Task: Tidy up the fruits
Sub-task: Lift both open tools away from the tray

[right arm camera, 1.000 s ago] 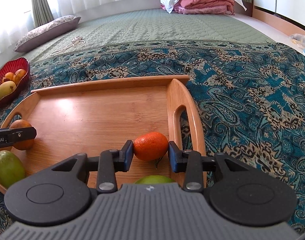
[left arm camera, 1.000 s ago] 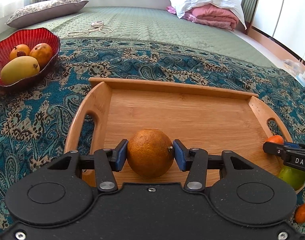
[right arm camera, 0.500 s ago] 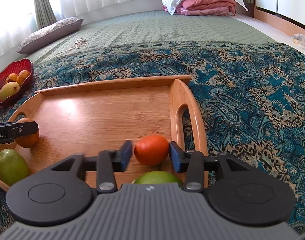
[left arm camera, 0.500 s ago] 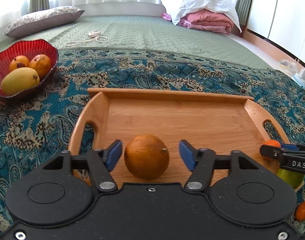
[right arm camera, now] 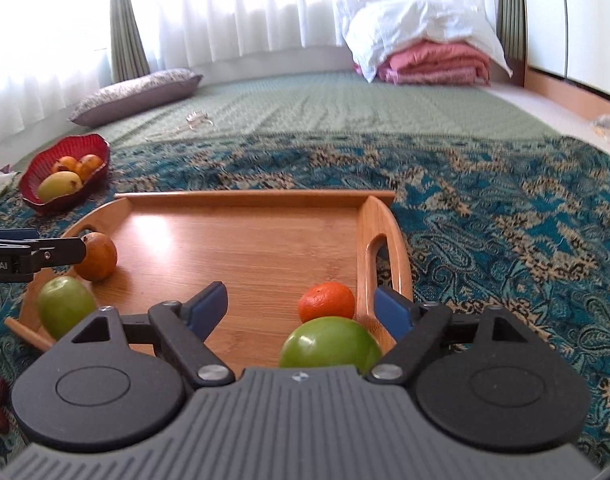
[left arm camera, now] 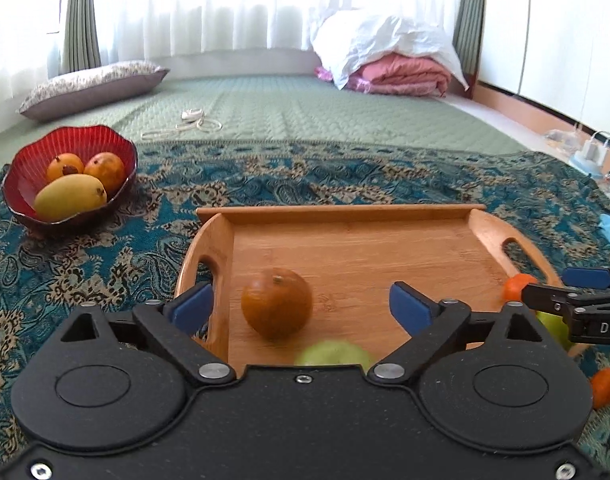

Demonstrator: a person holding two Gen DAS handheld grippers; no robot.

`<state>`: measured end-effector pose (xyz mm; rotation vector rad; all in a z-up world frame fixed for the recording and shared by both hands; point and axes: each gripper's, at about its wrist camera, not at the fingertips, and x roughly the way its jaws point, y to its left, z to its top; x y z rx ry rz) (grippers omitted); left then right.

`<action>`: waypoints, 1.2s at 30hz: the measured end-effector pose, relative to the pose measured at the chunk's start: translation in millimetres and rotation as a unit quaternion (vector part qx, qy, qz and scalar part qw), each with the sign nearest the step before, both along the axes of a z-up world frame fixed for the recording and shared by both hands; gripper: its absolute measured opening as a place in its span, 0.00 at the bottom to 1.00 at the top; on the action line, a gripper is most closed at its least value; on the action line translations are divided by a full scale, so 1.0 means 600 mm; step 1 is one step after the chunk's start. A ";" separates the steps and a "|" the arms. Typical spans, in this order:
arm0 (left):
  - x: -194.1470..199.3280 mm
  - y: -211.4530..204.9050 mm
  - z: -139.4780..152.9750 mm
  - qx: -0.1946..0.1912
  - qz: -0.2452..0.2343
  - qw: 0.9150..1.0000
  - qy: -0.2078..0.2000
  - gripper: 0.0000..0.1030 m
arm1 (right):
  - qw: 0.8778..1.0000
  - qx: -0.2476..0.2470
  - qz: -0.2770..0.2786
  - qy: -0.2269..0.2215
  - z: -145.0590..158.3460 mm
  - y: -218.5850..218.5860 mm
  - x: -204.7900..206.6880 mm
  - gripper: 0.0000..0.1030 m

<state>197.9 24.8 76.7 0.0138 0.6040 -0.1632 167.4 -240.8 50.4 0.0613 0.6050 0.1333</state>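
A: Left wrist first. What has the left gripper (left arm camera: 301, 308) got?

B: Nothing. Its jaws stand wide apart, clear of the orange (left arm camera: 276, 303), which sits on the tray (left arm camera: 345, 213) by the left handle, nearer the left pad. A blurred green fruit (left arm camera: 333, 355) shows just above the gripper body.

A: So the step looks like letting go and drawing off?

B: That is my reading. To do it well, I'd pull straight back and up, jaws kept wide, so no pad nudges the orange into a roll.

A: The count from here?

B: Three fruits in the red bowl (left arm camera: 21, 172), well left of the tray: one mango and two rounder orange ones. One more orange fruit (left arm camera: 605, 386) lies on the cloth at the right, off the tray.

A: Right wrist?

B: The right gripper (right arm camera: 303, 308) is also spread wide and empty. The mandarin (right arm camera: 326, 301) rests on the tray beside the right handle, close to the right pad, touching neither. A green apple (right arm camera: 329, 345) lies just in front of it.

A: Tray total?

B: Four: the orange, the mandarin, and two green apples, the second (right arm camera: 65, 306) at the near left corner. Same care here: retreat without clipping the apple.
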 end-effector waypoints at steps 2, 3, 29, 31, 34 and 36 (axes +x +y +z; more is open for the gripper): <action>-0.022 0.001 0.004 -0.002 -0.003 1.000 -0.010 0.96 | 1.000 -0.004 0.004 -0.015 0.004 0.002 -0.018 0.88; -0.033 0.002 0.005 -0.003 -0.004 1.000 -0.014 0.96 | 1.000 -0.006 0.005 -0.022 0.005 0.004 -0.027 0.88; -0.212 0.007 -0.039 0.015 0.004 0.999 -0.049 1.00 | 0.994 -0.050 -0.005 -0.100 -0.015 0.000 -0.170 1.00; -0.219 0.006 -0.043 0.017 0.005 0.999 -0.052 1.00 | 0.994 -0.053 -0.004 -0.099 -0.019 0.000 -0.176 1.00; -0.230 0.006 -0.049 0.019 0.006 0.998 -0.053 1.00 | 0.994 -0.056 0.001 -0.097 -0.026 0.000 -0.184 1.00; -0.236 0.005 -0.054 0.022 0.007 0.998 -0.055 1.00 | 0.994 -0.058 0.001 -0.097 -0.031 0.000 -0.189 1.00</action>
